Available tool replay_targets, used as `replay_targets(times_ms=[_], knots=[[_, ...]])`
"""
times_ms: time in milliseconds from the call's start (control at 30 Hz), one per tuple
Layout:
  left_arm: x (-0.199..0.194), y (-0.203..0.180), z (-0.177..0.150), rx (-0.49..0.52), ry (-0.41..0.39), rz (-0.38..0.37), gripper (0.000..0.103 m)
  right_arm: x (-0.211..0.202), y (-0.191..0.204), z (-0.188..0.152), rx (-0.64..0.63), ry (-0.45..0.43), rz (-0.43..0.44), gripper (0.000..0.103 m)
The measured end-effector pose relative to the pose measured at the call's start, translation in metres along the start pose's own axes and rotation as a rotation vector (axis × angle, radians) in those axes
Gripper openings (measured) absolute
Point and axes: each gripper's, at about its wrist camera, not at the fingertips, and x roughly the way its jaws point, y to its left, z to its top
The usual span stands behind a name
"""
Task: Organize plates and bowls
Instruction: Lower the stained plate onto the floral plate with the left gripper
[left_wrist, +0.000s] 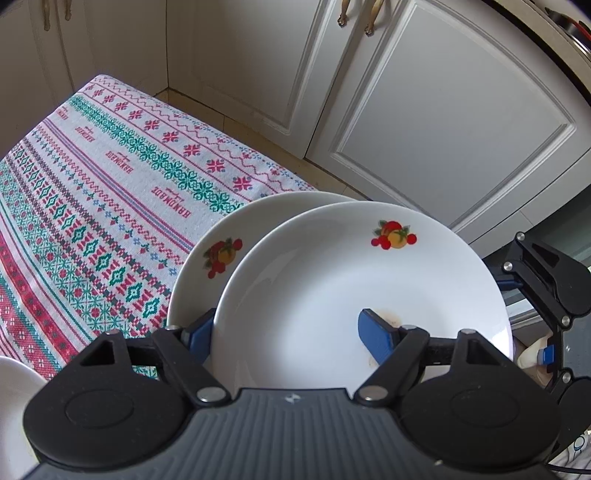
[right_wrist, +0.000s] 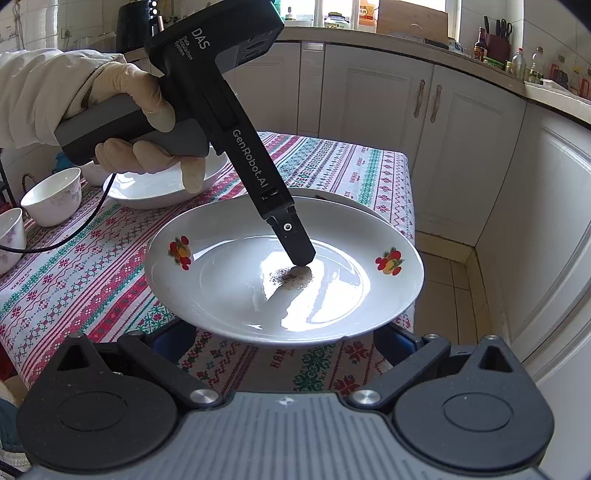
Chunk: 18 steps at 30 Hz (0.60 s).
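Left wrist view, seen only here: both blue fingers (left_wrist: 376, 334) of the black left gripper (left_wrist: 288, 326) show at once.
Left wrist view, plate looks: the white round plate with fruit pictures (left_wrist: 332, 280) is shiny, with a red and yellow fruit picture near its far rim and a small brown smudge by the right finger.
Left wrist view, plate place: it is tilted over a second white plate (left_wrist: 207, 243) with the same fruit picture, near the edge of the red and green patterned tablecloth (left_wrist: 110, 177).
Left wrist view, fingers: one finger lies on the plate's top, the other is behind its left rim. They pinch the plate between them.
Right wrist view, seen only here: a hand in a pale glove (right_wrist: 140, 122) holds the left gripper (right_wrist: 299, 254). A wide white bowl (right_wrist: 155, 192) and two small white cups with faint purple flowers (right_wrist: 55, 195) sit further back on the cloth.
Right wrist view, plate looks: the plate (right_wrist: 240, 295) has two fruit pictures and a patch of dark specks in the middle.
Right wrist view, plate place: it is off the cloth, and the second plate's rim peeks out behind it.
Right wrist view, fingers: one left finger touches the plate's middle; the other is hidden. The right gripper (right_wrist: 282, 338) has its blue fingers spread wide, just under the near rim, pinching nothing.
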Motion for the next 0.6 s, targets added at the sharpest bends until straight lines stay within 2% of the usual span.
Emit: replay_targets(times_ms=[233,600], knots=[[0.0033,-0.0014,0.0031,0.024,-0.005,0.017,0.085,-0.0001,0.0020,0.0008,0.006,0.000,0.002,0.103],[0.0069,-0.0019,0.0098,0.019,-0.011,0.021,0.086,-0.0040,-0.0001,0.0005,0.026,-0.015,0.004,0.103]])
